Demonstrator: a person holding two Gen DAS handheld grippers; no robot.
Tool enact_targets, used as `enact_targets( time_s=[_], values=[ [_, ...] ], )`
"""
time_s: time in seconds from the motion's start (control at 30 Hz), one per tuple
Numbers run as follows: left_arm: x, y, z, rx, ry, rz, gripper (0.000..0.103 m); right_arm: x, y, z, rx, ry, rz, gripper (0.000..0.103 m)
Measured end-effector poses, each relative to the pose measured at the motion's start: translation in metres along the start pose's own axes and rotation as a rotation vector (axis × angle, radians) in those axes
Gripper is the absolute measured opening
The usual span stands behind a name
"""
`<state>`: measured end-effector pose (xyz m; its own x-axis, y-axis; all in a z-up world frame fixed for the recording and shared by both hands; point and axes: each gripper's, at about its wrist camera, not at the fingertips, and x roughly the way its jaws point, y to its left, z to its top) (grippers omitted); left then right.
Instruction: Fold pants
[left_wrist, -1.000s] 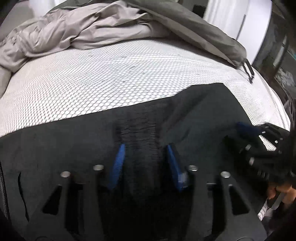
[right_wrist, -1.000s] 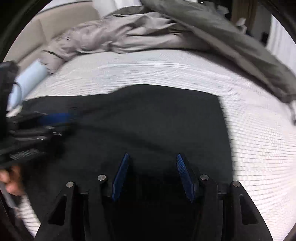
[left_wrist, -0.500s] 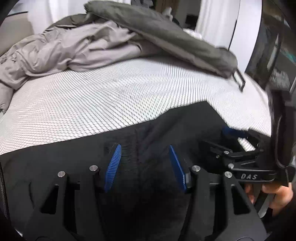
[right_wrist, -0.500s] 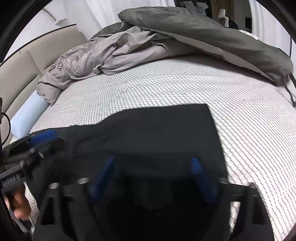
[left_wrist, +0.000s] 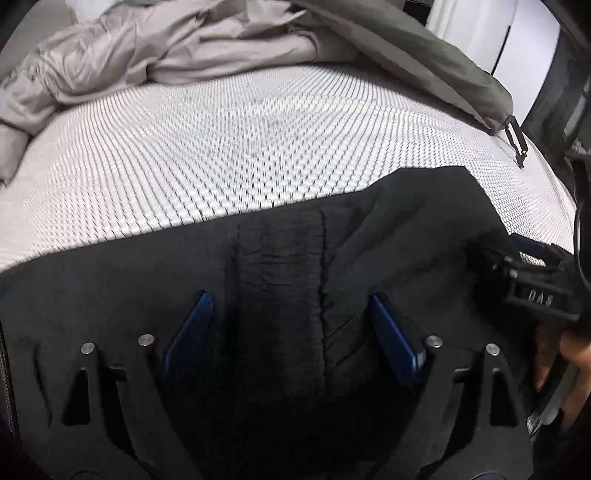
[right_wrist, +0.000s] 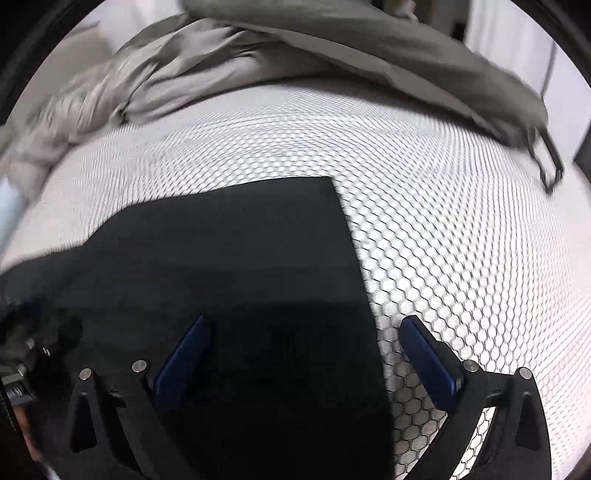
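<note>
Pants, black, lie flat on the white honeycomb-patterned mattress. Only the left wrist view shows their ribbed band, running between the spread fingers of the left gripper, and the right gripper at its right edge. The right wrist view alone shows the pants' square corner and straight side edge, with the right gripper wide apart, straddling that edge. Grey bedding is bunched behind, blurred. Both views cut off the pants' near part.
</note>
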<state>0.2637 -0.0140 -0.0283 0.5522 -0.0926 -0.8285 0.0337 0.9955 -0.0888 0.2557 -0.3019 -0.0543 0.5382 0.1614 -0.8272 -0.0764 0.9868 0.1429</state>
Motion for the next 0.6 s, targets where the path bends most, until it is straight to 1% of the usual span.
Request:
enact_targets(
  time_s=[0.03, 0.07, 0.1, 0.17, 0.23, 0.27, 0.3, 0.33, 0.37, 0.4, 0.47, 0.5, 0.53, 0.6],
  values=[
    [-0.008, -0.002, 0.0, 0.009, -0.021, 0.005, 0.075, -0.002, -0.002, 0.001, 0.006, -0.009, 0.001, 0.103],
    [-0.016, -0.004, 0.001, 0.01, -0.045, 0.006, 0.074, -0.008, -0.002, 0.003, 0.007, -0.032, -0.001, 0.103],
    [-0.027, -0.004, 0.004, -0.002, -0.092, -0.007, 0.072, -0.012, 0.0, 0.004, 0.001, -0.049, 0.012, 0.103],
    [-0.04, -0.005, 0.01, -0.04, -0.141, -0.036, 0.063, -0.023, 0.006, 0.005, -0.012, -0.083, 0.055, 0.103],
    [-0.044, -0.007, 0.012, -0.067, -0.157, -0.107, 0.043, -0.034, 0.016, 0.008, -0.025, -0.12, 0.133, 0.103],
    [-0.04, -0.009, 0.012, -0.069, -0.145, -0.134, 0.037, -0.036, 0.021, 0.008, -0.03, -0.131, 0.183, 0.1],
    [-0.031, -0.012, 0.011, -0.073, -0.117, -0.158, 0.027, -0.035, 0.027, 0.01, -0.03, -0.121, 0.242, 0.088],
    [-0.023, -0.014, 0.01, -0.079, -0.09, -0.16, 0.023, -0.031, 0.032, 0.011, -0.025, -0.093, 0.275, 0.077],
    [-0.012, -0.014, 0.008, -0.083, -0.055, -0.135, 0.022, -0.027, 0.033, 0.011, -0.021, -0.076, 0.291, 0.057],
    [-0.004, -0.013, 0.006, -0.083, -0.041, -0.115, 0.018, -0.018, 0.036, 0.012, -0.017, -0.062, 0.296, 0.053],
    [0.002, -0.012, 0.005, -0.085, -0.042, -0.114, 0.013, -0.003, 0.04, 0.013, -0.03, -0.036, 0.27, 0.052],
    [0.002, -0.01, 0.005, -0.094, -0.041, -0.117, 0.007, 0.0, 0.04, 0.01, -0.035, -0.034, 0.254, 0.048],
    [0.002, -0.004, 0.006, -0.11, -0.043, -0.118, 0.005, -0.001, 0.038, 0.01, -0.039, -0.036, 0.208, 0.048],
    [0.001, 0.001, 0.006, -0.124, -0.043, -0.138, 0.006, -0.001, 0.032, 0.01, -0.049, -0.064, -0.003, 0.048]
  ],
)
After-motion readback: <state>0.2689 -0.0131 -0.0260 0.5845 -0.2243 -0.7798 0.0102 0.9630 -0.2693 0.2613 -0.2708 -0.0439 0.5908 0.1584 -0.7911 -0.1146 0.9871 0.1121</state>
